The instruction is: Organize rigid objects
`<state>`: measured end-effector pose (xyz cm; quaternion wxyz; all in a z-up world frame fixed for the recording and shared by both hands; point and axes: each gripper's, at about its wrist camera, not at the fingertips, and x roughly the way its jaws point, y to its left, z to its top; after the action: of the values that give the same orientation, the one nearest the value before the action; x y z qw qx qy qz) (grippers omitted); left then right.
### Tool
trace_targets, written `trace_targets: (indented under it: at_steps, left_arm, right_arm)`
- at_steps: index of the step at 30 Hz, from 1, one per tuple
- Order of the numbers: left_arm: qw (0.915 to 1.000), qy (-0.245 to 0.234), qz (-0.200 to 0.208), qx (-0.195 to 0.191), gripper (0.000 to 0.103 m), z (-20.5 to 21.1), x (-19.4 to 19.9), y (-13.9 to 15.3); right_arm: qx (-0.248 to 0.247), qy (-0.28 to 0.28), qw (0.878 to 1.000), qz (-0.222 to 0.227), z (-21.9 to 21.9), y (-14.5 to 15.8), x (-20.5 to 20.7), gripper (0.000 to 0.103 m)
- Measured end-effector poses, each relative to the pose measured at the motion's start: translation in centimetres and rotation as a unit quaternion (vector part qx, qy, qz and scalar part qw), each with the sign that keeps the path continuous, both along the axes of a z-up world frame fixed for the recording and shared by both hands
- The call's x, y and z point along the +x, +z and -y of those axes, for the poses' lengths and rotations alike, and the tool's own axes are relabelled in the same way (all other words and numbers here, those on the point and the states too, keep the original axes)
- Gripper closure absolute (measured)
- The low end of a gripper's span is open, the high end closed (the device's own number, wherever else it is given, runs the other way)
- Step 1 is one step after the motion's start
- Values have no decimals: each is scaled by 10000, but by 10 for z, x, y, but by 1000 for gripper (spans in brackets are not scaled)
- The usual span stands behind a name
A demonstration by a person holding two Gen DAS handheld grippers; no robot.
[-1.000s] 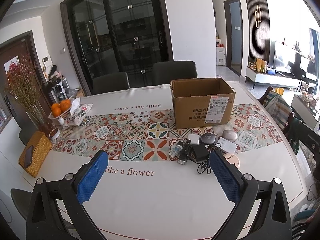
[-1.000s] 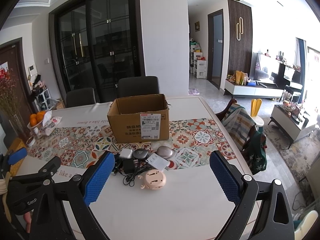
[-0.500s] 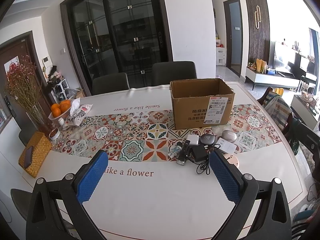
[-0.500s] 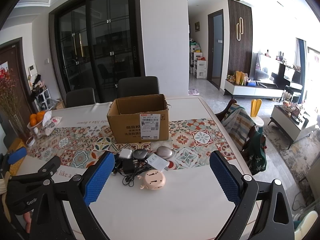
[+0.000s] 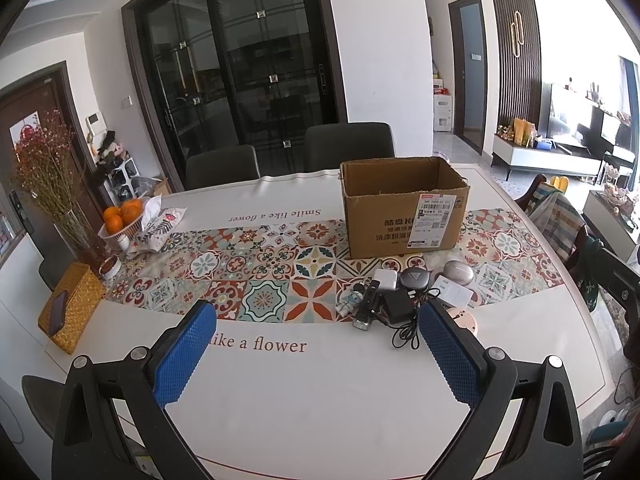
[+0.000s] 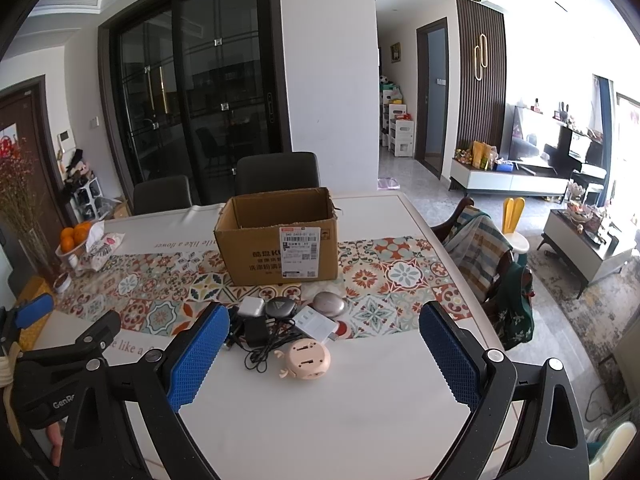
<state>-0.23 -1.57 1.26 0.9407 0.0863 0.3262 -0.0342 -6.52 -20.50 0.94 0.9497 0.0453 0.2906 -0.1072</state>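
Note:
An open cardboard box (image 5: 404, 206) (image 6: 280, 240) stands on the patterned runner. In front of it lies a cluster of small items: a white charger (image 6: 251, 306), a black round case (image 6: 281, 307), a grey oval case (image 6: 329, 304), a white flat box (image 6: 316, 325), a black adapter with cable (image 6: 256, 330), a pink round gadget (image 6: 309, 363), and a small figure and flashlight (image 5: 362, 312). My left gripper (image 5: 316, 356) is open and empty, above the table short of the cluster. My right gripper (image 6: 324, 360) is open and empty, with the pink gadget between its fingers' line of sight.
A fruit basket of oranges (image 5: 122, 216), a snack bag (image 5: 160, 224), a vase of dried flowers (image 5: 60, 184) and a woven box with a phone (image 5: 68, 314) sit at the table's left. Chairs (image 5: 348, 146) stand behind; another chair (image 6: 484, 252) is at the right.
Both views are almost unchanged; the right gripper has edged slightly closer to the cluster. Both grippers stay open.

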Motion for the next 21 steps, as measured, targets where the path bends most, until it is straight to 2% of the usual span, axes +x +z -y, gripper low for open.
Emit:
trace_targets:
  at_steps: [13, 16, 21]
  left_arm:
    - [10000, 18, -41, 12, 0, 2, -1, -2]
    - [9998, 49, -169, 10, 0, 7, 1, -8]
    - [9986, 111, -509, -9, 0, 20, 8, -25]
  right_arm:
    - [26, 49, 10000, -31, 0, -2, 3, 7]
    - [64, 100, 9998, -127, 1, -6, 7, 7]
    - [232, 139, 9982, -528, 17, -19, 19, 7]
